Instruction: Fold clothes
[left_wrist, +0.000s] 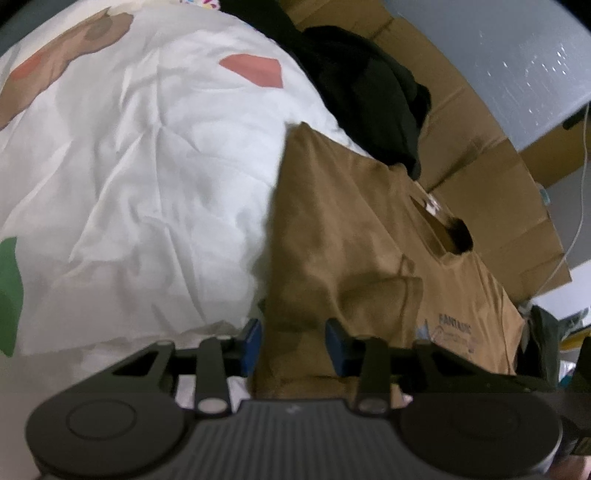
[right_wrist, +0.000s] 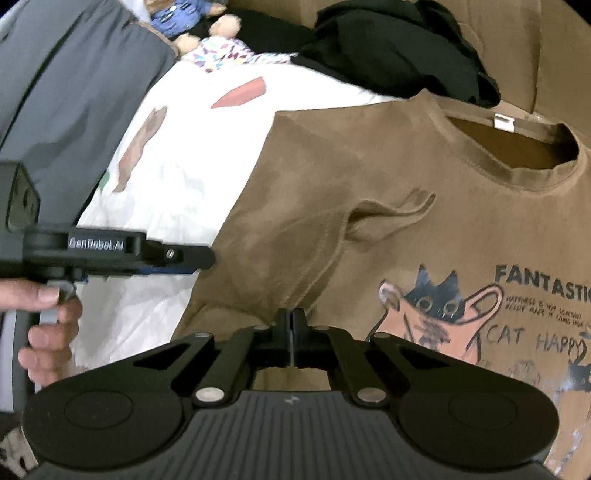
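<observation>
White printed bedsheet (left_wrist: 147, 177), cardboard behind. Brown t-shirt (right_wrist: 424, 229) spread flat, collar far, print up. Right gripper (right_wrist: 294, 321) pinched together on sleeve seam fabric. Left gripper (left_wrist: 293, 345) jaws apart, straddling sleeve edge; pads not clearly pressing. Sleeve directly ahead of both.

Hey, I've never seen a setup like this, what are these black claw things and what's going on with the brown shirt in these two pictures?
Each black claw is a hand-held two-finger gripper with a camera behind it looking out along the fingers; there is no robot. One picture looks along the left gripper, the other along the right gripper. A brown T-shirt with a cat print lies face up on a white patterned sheet, with dark clothes behind it. The right gripper is shut at the shirt's sleeve seam; whether it pinches cloth I cannot tell. The left gripper's blue pads straddle the shirt's edge, partly open. The person's hand holds that gripper's handle.
</observation>
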